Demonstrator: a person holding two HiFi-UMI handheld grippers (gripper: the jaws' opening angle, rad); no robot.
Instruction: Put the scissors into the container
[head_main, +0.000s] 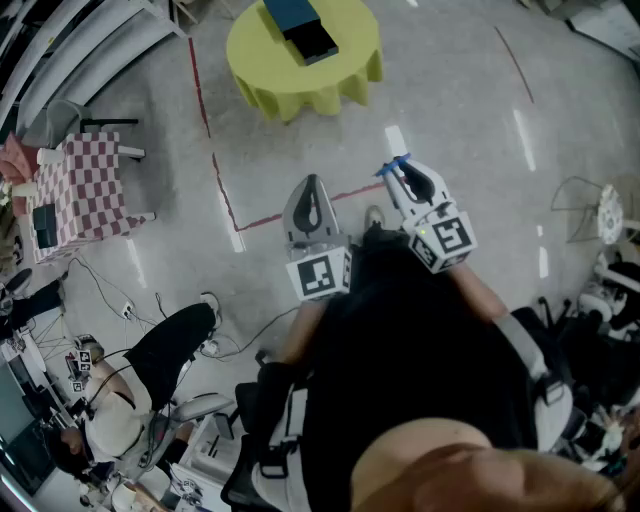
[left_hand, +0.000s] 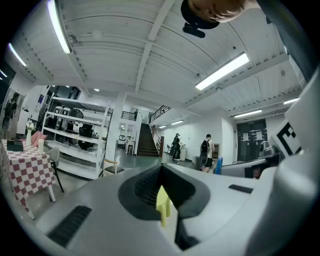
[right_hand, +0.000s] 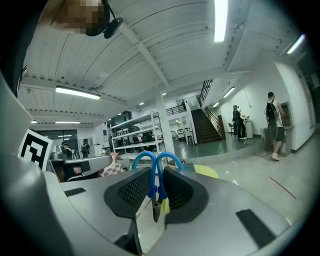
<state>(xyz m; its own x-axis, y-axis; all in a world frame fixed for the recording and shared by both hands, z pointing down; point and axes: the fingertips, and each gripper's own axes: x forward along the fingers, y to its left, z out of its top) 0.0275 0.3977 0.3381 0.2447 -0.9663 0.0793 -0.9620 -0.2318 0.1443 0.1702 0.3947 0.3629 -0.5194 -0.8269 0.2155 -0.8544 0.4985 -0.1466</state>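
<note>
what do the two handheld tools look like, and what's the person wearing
The left tool and right tool both have smooth, light grey, tapered shells. Black ribbed pads line their inner faces. Each carries a white cube at its rear, printed with black square markers. No cables show. The person wears a black top.

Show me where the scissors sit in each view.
Head view: scissors upper centre, blue handles poking from the right claw.
Left gripper view: scissors only as a blue sliver at right, probably the handles.
Right gripper view: scissors at centre, clamped in the claw.
Shared landmark: the checkered table.
</note>
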